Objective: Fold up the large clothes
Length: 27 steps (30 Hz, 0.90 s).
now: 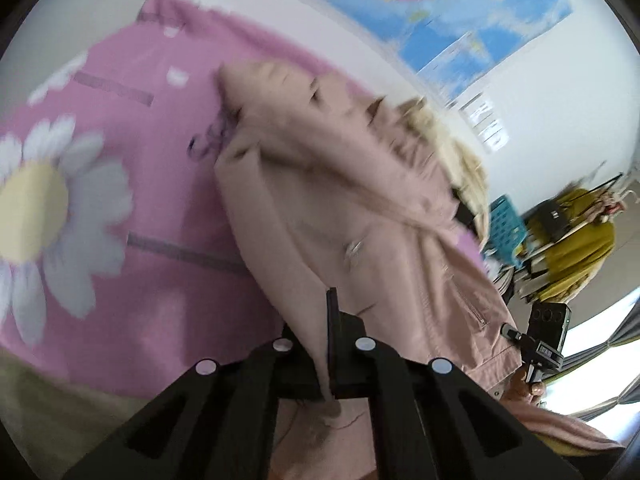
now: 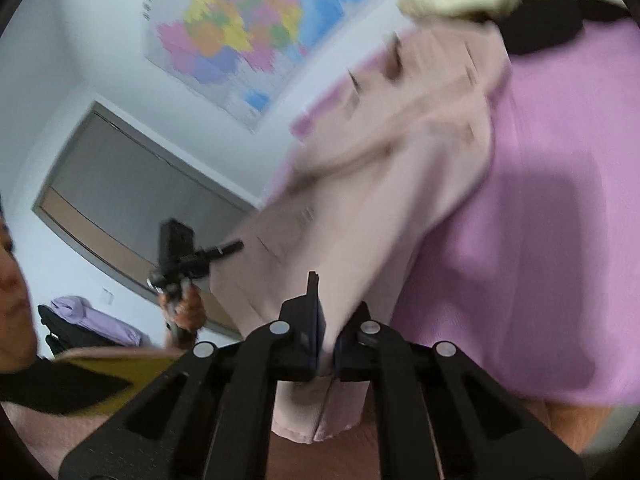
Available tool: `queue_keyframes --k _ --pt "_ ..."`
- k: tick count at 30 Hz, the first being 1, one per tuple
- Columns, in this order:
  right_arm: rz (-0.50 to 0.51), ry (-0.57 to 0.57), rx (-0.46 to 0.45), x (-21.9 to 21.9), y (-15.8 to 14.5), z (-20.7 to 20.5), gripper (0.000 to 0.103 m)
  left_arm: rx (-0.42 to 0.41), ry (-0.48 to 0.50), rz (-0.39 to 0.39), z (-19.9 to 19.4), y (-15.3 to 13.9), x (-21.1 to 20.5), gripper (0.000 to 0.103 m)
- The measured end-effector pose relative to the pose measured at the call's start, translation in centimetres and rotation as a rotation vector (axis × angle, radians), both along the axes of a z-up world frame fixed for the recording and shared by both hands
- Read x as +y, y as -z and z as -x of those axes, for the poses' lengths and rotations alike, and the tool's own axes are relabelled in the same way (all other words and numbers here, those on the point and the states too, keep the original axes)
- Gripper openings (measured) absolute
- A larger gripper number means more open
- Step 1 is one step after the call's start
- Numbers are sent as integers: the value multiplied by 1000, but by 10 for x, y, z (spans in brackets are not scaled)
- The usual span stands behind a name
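A pale pink zip jacket (image 1: 328, 200) hangs bunched and lifted over a pink bed sheet with a big daisy print (image 1: 120, 160). My left gripper (image 1: 329, 320) is shut on an edge of the jacket, with cloth running down between its fingers. In the right wrist view my right gripper (image 2: 330, 304) is shut on another edge of the same jacket (image 2: 400, 160), and its hem hangs below the jaws. Each gripper shows in the other's view: the right one (image 1: 536, 344) at the jacket's lower right, the left one (image 2: 188, 256) at its left, both in a person's hands. Both views are motion-blurred.
A coloured map (image 2: 248, 28) hangs on the white wall behind the bed. A teal crate (image 1: 508, 232) and a mustard garment (image 1: 576, 248) stand at the right. A cream fleece piece (image 1: 452, 140) lies by the jacket's top. A grey door (image 2: 132, 200) and lilac cloth (image 2: 92, 320) are at the left.
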State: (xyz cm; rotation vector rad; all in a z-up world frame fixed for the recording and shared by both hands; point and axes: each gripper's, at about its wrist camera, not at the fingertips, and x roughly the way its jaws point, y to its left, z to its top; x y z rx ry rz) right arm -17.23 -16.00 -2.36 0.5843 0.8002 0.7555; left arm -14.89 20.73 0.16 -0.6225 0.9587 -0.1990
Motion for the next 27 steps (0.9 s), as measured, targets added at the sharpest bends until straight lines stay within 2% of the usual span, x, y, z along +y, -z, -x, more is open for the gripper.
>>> queue_keyframes --k 5,9,15,20,23,27 --pt "-49 31 -83 -9 -35 -24 6 -54 -45 -51 -21 -27 7 1" --pt "-76 66 -97 -15 -52 -50 6 -67 -69 12 -46 -36 24 1" --pt "-105 113 -111 -20 -77 -93 6 -104 -64 -20 -80 -59 33 2" --pt "-108 164 -81 -29 -90 -138 6 -101 -55 -63 -122 -75 41 2" --pt "-110 193 -57 -32 -93 -174 6 -78 -52 -91 -160 -81 43 2" --pt "-137 214 -4 -36 -86 -218 7 -39 -64 -151 -205 -78 50 2"
